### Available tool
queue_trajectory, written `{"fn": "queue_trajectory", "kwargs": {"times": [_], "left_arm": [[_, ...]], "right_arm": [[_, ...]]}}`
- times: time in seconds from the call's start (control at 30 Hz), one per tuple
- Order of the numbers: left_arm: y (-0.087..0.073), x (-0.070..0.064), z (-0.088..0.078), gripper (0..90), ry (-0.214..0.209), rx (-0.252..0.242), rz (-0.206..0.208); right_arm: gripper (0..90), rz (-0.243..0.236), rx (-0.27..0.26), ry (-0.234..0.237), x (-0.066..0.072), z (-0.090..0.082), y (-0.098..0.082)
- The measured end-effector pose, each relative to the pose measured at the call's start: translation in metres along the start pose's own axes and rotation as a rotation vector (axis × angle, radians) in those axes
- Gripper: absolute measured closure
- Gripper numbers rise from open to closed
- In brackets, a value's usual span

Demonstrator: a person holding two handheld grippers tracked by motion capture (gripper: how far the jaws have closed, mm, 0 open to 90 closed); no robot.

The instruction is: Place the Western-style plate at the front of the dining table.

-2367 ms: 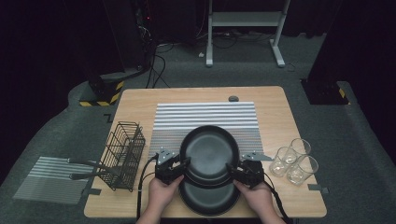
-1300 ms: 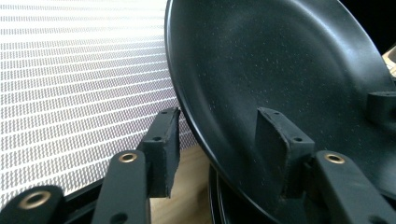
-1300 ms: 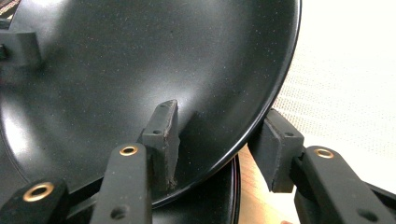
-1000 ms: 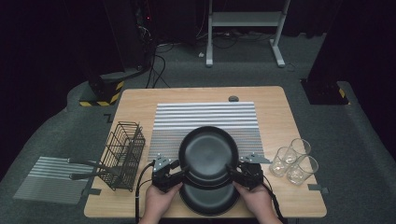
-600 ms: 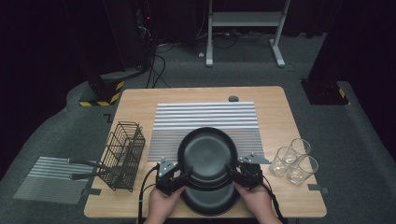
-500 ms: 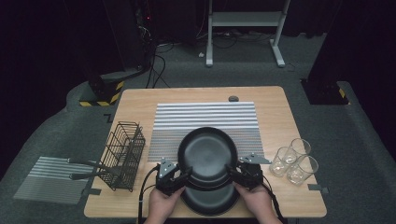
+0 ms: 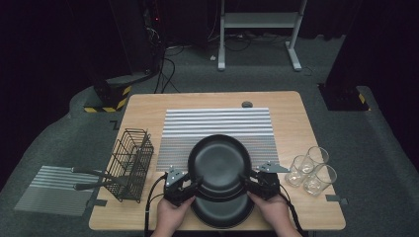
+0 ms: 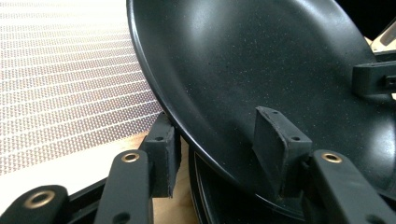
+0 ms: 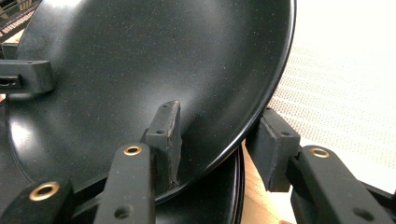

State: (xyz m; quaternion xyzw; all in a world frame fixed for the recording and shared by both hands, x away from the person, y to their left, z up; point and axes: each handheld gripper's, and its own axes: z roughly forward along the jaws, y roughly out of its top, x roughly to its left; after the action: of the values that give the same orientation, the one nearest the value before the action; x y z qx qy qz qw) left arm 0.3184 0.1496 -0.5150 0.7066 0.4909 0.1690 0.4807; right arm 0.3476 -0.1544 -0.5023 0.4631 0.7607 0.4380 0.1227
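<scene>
floor mat (image 7: 47,190): striped grey and white, lying flat on the carpet off the table's left edge, with two long dark utensils resting across it.
wire basket (image 7: 131,163): black metal grid, boxy, open on top, standing on the table's left side.
table (image 7: 143,113): pale wood, smooth, rounded corners.
left gripper (image 7: 190,183): black, jaws sitting half open with the top plate's left rim between them, one pad inside the dish and one under the outside. They've just been closing in a bit. Can't tell if the pads are really squeezing yet, the inner one is looking like it's standing a hair off the surface in the left gripper view.
top plate (image 7: 219,163): round, shallow, matte black with tiny speckles and a soft sheen, raised rim. It's hanging tilted between the two grippers at the near middle of the table, far edge over the striped mat.
bottom plate (image 7: 222,212): same black look, lying flat on the table right under the top one.
striped mat (image 7: 217,123): ribbed white and grey, rectangular, covering the table's middle.
right gripper (image 7: 253,180): black, also about half open, straddling the right rim the same way, inner pad looking like it's touching the dish.
glasses (image 7: 314,168): three clear tumblers, bunched together on the table's right side.
</scene>
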Motion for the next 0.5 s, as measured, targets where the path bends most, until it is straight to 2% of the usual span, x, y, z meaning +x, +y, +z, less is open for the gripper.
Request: {"fn": "queue_trajectory", "kwargs": {"times": [0.13, 0.5], "left_arm": [[0.0004, 0.0006, 0.0011, 52.7, 0.010, -0.008, 0.004], [0.0012, 0.0011, 0.0014, 53.2, 0.012, 0.000, -0.006]], "right_arm": [[54.5, -0.005, -0.007, 0.013, -0.0016, 0.0015, -0.0003], [52.7, 0.010, -0.003, 0.004, 0.0011, 0.0034, 0.0003]]}}
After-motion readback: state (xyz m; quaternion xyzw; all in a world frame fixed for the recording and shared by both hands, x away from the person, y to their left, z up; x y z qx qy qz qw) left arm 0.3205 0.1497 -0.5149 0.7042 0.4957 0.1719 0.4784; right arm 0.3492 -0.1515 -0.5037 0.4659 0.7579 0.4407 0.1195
